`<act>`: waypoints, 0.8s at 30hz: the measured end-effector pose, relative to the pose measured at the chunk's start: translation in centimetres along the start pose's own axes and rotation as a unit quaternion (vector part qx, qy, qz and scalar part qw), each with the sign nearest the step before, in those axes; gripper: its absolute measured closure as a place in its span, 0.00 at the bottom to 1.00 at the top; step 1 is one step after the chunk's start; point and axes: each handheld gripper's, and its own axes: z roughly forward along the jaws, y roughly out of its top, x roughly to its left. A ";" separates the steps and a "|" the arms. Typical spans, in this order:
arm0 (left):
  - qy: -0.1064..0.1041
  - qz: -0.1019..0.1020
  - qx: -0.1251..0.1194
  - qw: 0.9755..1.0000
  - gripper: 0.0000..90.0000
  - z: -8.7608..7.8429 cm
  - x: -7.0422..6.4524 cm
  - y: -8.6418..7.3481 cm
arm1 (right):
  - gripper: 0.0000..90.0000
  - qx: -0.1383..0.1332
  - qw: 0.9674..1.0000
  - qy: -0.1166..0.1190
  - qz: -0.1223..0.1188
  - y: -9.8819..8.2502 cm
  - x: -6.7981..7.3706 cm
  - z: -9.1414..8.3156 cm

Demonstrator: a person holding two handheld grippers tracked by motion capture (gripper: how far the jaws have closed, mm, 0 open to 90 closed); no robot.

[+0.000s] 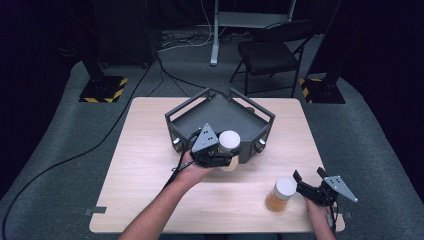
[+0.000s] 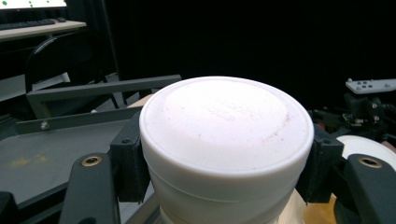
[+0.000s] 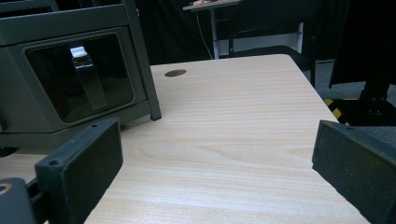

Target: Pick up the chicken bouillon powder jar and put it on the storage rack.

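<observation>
A jar with a white lid (image 1: 229,143) and amber contents hangs just above the table at the front edge of the dark grey tray (image 1: 220,117). My left gripper (image 1: 223,154) is shut on it below the lid. In the left gripper view the white lid (image 2: 226,122) sits close up between the two black pads (image 2: 130,161). A second white-lidded amber jar (image 1: 281,194) stands on the table near the front right. My right gripper (image 1: 309,178) stands open just right of that jar, nothing between its fingers (image 3: 81,161), which spread wide over bare wood.
The tray has raised rails and a dark front panel (image 3: 79,81). Behind the wooden table (image 1: 150,150) stand a folding chair (image 1: 272,52) and a desk leg (image 1: 216,35). Black stands with hazard-striped bases (image 1: 102,89) flank the table. A cable runs over the floor at left.
</observation>
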 end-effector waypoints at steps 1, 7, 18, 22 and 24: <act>0.003 -0.002 -0.004 1.000 0.38 -0.1 0.1 0.2 | 0.01 0.000 1.000 0.000 0.000 0.0 0.0 0.0; 0.017 -0.002 -0.010 1.000 0.38 -0.2 0.6 1.0 | 0.01 -0.001 1.000 0.000 0.000 0.0 0.0 0.0; 0.041 -0.005 -0.018 0.999 0.38 -0.3 1.3 2.7 | 0.01 -0.001 1.000 -0.002 0.000 0.0 0.1 0.0; 0.056 -0.004 -0.021 0.998 0.38 -0.1 1.6 3.2 | 0.01 0.001 1.000 -0.002 0.002 0.0 0.0 0.0; 0.058 -0.004 -0.020 0.998 0.38 -0.1 1.6 3.3 | 0.01 0.000 1.000 -0.002 0.002 0.0 0.0 0.0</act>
